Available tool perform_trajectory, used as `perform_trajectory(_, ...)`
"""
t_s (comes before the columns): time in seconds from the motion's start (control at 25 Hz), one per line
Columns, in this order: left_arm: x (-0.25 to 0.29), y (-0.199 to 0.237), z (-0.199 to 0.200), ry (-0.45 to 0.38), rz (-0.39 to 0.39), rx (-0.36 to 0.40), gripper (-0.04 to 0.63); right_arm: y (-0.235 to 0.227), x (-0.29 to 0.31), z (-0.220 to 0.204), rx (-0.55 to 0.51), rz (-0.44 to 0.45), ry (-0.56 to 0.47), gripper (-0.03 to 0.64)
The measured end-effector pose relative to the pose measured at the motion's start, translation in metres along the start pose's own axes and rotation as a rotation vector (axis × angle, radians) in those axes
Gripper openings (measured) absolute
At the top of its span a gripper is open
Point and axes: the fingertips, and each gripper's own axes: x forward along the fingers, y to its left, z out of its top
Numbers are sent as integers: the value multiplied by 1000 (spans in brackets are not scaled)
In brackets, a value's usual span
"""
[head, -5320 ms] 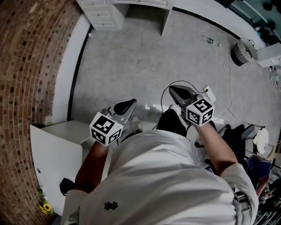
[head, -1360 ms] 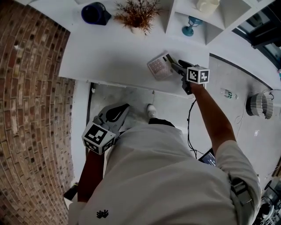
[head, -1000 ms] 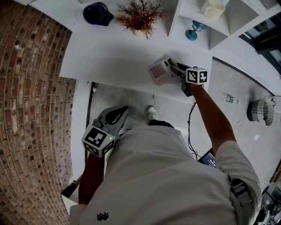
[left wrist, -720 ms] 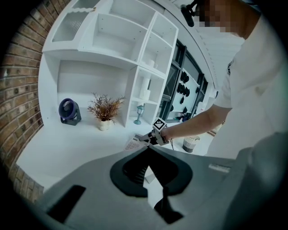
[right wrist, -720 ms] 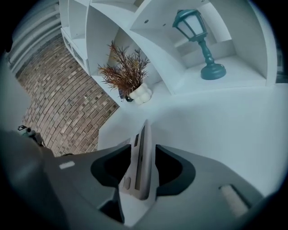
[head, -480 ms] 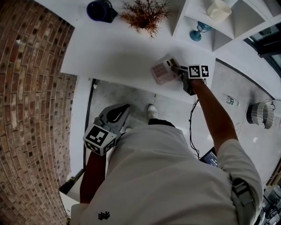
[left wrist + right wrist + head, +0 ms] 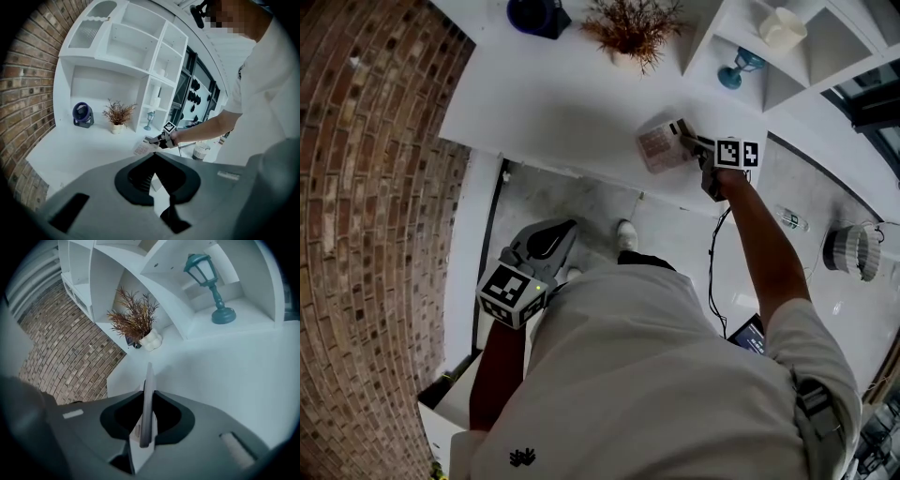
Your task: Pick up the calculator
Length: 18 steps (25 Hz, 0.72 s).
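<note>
The calculator [image 7: 659, 147], pale with rows of keys, is at the front edge of the white desk [image 7: 553, 103]. My right gripper [image 7: 684, 141] grips its right end. Seen from the right gripper view, the calculator [image 7: 149, 376] stands edge-on between the jaws of the right gripper [image 7: 149, 399]; they are closing and the pads touch both of its faces. In the left gripper view the calculator [image 7: 141, 148] shows far off. My left gripper [image 7: 567, 226] hangs low beside my hip, below the desk, shut with nothing in it [image 7: 153, 157].
At the back of the desk stand a dried plant in a white pot [image 7: 633, 23] and a dark blue fan [image 7: 534, 11]. White shelves hold a teal lamp [image 7: 741, 67] and a cream cup [image 7: 783, 28]. A brick wall [image 7: 366, 187] runs along the left. A bottle [image 7: 792, 220] and a basket [image 7: 848, 248] are on the floor.
The right gripper's jaws have drawn together on the calculator's right end. The left gripper has shifted only a little beside my hip.
</note>
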Motion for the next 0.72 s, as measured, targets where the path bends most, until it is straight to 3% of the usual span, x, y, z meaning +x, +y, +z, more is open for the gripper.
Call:
perform_trajectory(0.32, -42, 2, -22, -26, -5, -6, 6, 27, -16, 6, -37, -52, -54, 78)
perform_trajectory(0.72, -102, 8, -54, -48, -20, 5, 6, 105, -26, -2, -99, -42, -75, 77)
